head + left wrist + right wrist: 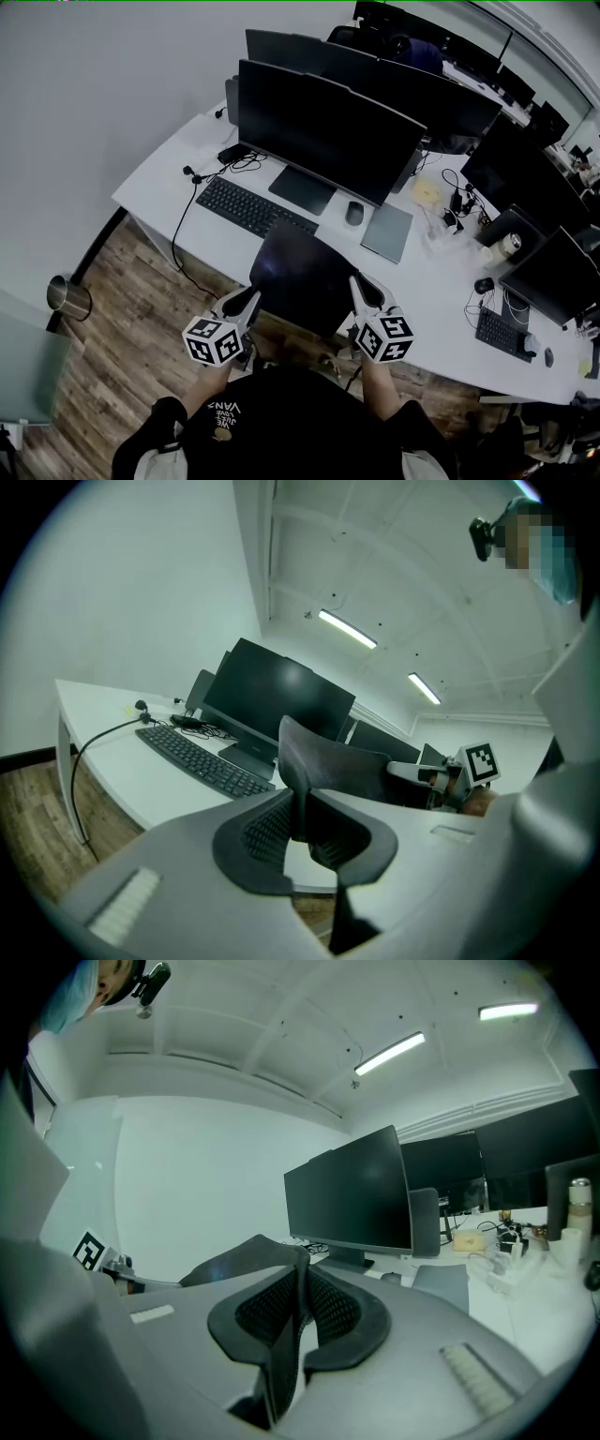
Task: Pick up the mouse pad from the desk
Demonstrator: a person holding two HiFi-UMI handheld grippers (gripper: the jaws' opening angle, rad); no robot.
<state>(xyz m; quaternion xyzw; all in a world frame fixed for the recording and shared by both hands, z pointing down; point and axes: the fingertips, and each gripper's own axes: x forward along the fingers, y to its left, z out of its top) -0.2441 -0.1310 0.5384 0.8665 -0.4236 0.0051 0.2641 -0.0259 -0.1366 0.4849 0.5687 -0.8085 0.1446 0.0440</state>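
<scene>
My left gripper and right gripper are each nearly closed on the dark mouse pad, gripping its 9 and 3 o'clock edges.

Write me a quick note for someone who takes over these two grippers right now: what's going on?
Left gripper: shut on the left edge of the mouse pad.
Right gripper: shut on its right edge.
Where: the dark pad hangs between both grippers over the near edge of the desk, in front of the keyboard.
Done: pad gripped and apparently lifted off the desk.
Left: probably just carrying it away with both grips on. A grey pad lies by the mouse, untouched.
</scene>
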